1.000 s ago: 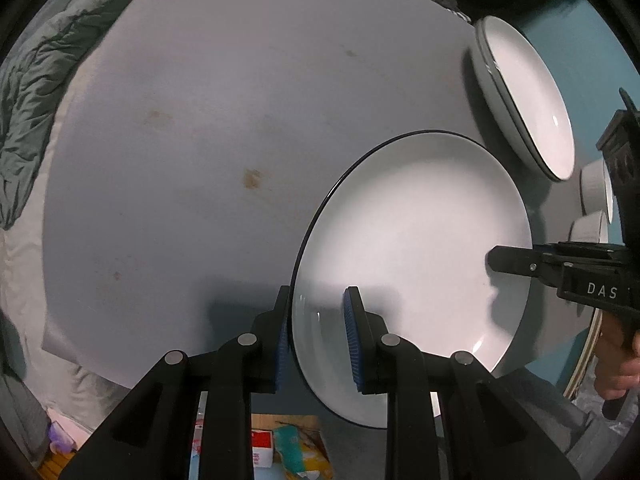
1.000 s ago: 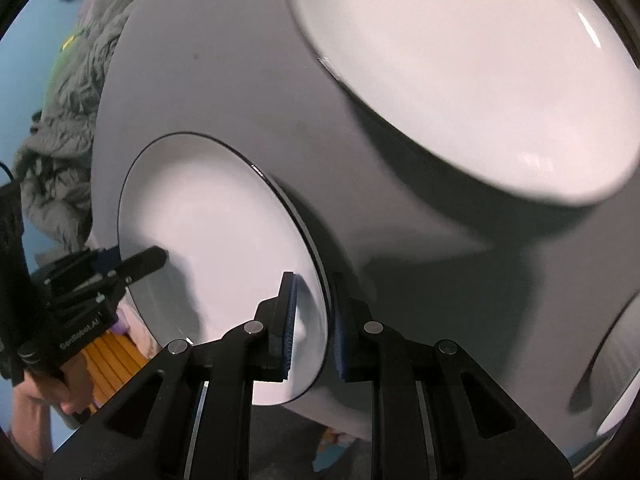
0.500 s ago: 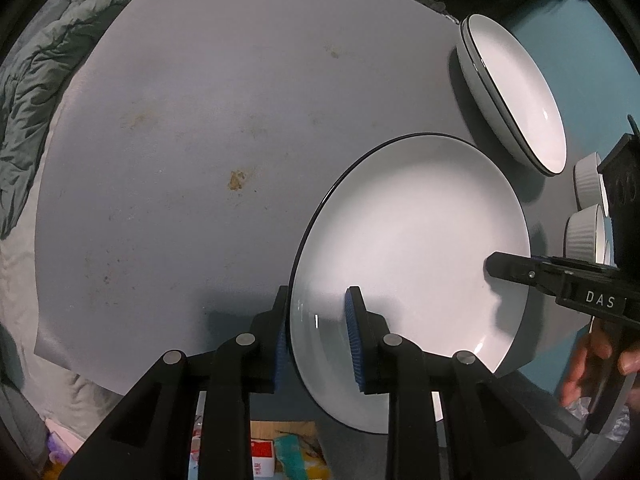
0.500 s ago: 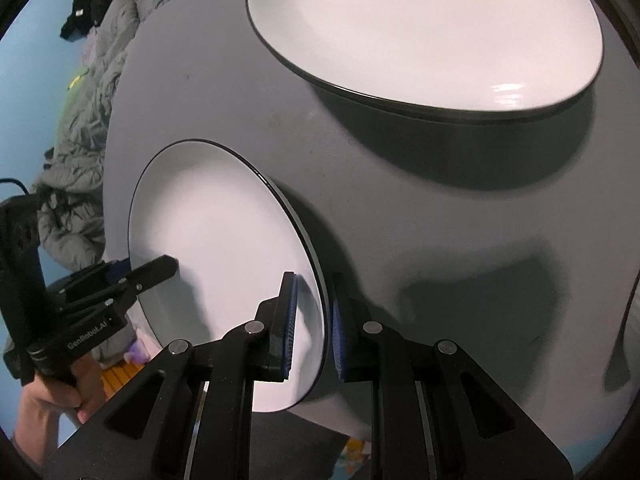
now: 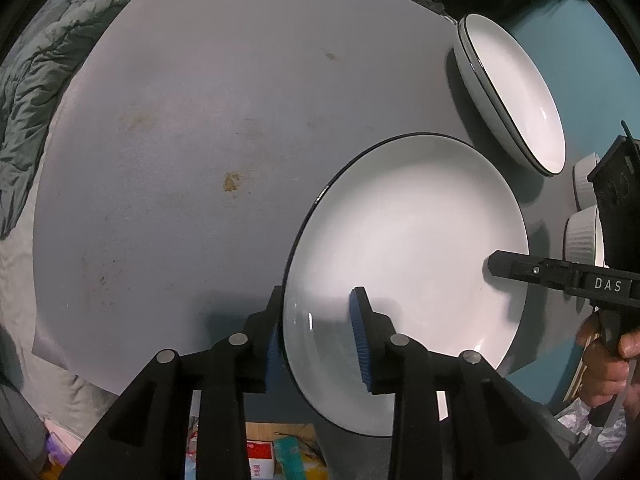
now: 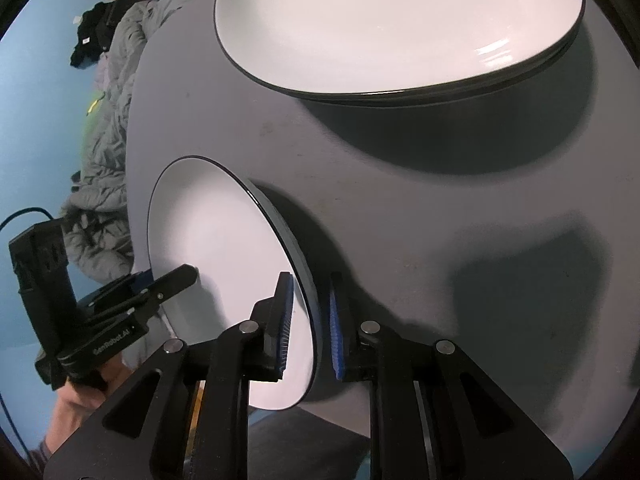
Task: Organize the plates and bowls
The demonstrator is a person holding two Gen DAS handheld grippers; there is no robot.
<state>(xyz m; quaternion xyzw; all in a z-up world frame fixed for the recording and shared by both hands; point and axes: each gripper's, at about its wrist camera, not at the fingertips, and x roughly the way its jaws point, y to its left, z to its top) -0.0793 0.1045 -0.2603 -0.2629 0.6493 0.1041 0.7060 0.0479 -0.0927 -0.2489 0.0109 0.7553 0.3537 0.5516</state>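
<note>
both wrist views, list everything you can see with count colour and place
round white plate with a black rim: 1, held off the table edge between both grippers
stack of white black-rimmed plates: at least 2, far side of the table
white ribbed bowls: 2, by the right table edge
round grey table: 1, stained, under everything
grey-green quilt: 1, left of the table
left gripper: black, blue pads, shut on the plate rim
right gripper: black, blue pads, shut on the opposite rim
</note>
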